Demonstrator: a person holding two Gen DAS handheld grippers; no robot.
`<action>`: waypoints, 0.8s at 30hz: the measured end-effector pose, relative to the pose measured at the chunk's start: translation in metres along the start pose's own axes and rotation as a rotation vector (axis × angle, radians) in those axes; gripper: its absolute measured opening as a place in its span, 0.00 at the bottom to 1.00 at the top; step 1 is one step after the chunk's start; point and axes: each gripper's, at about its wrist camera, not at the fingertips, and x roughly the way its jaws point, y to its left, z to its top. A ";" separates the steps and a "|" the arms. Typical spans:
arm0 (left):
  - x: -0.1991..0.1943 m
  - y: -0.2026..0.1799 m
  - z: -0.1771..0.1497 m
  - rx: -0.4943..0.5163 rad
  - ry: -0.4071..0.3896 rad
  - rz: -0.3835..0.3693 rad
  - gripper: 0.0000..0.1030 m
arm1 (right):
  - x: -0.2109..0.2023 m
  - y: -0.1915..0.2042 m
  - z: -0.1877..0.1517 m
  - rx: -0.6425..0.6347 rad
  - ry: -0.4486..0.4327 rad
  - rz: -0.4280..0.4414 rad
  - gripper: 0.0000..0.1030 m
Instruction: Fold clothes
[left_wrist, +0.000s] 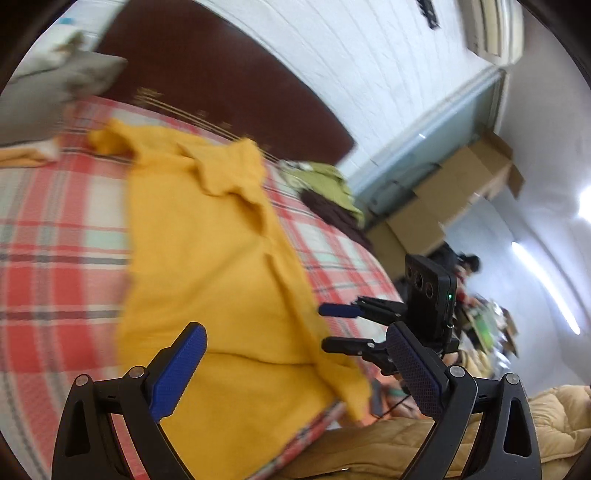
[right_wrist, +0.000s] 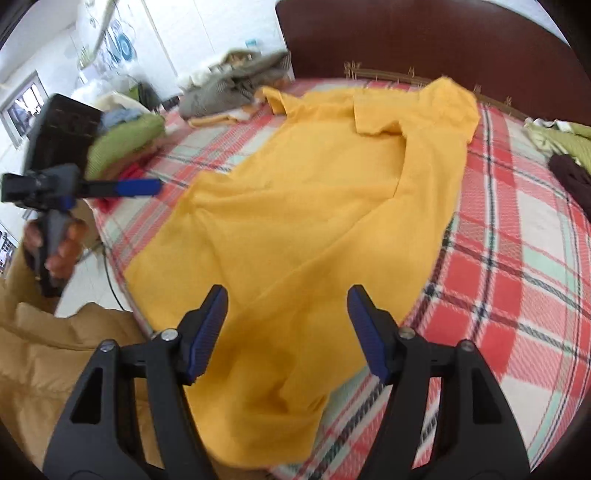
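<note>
A yellow shirt (right_wrist: 314, 206) lies spread on the red plaid bed (right_wrist: 517, 266), collar toward the dark headboard, hem at the near edge. It also shows in the left wrist view (left_wrist: 214, 266). My right gripper (right_wrist: 288, 314) is open and empty, hovering just above the shirt's hem. My left gripper (left_wrist: 295, 354) is open and empty above the shirt's lower corner at the bed edge. The left gripper also appears in the right wrist view (right_wrist: 147, 186), off the bed's left side. The right gripper appears in the left wrist view (left_wrist: 328, 325), open.
Grey clothes (right_wrist: 229, 88) and folded green and red clothes (right_wrist: 125, 140) lie at the bed's far left. Green and dark garments (right_wrist: 569, 155) lie at the right. A dark wooden headboard (right_wrist: 424, 40) stands behind. Cardboard boxes (left_wrist: 443, 199) stand by the wall.
</note>
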 end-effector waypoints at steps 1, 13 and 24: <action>-0.005 0.009 -0.002 -0.019 -0.007 0.032 0.97 | 0.011 -0.001 0.002 -0.007 0.044 -0.010 0.66; 0.021 0.043 -0.024 -0.050 0.124 0.143 0.97 | -0.035 0.031 0.097 -0.187 -0.016 0.065 0.83; 0.037 0.036 -0.027 -0.017 0.159 -0.013 1.00 | 0.088 0.063 0.229 -0.247 0.033 -0.006 0.99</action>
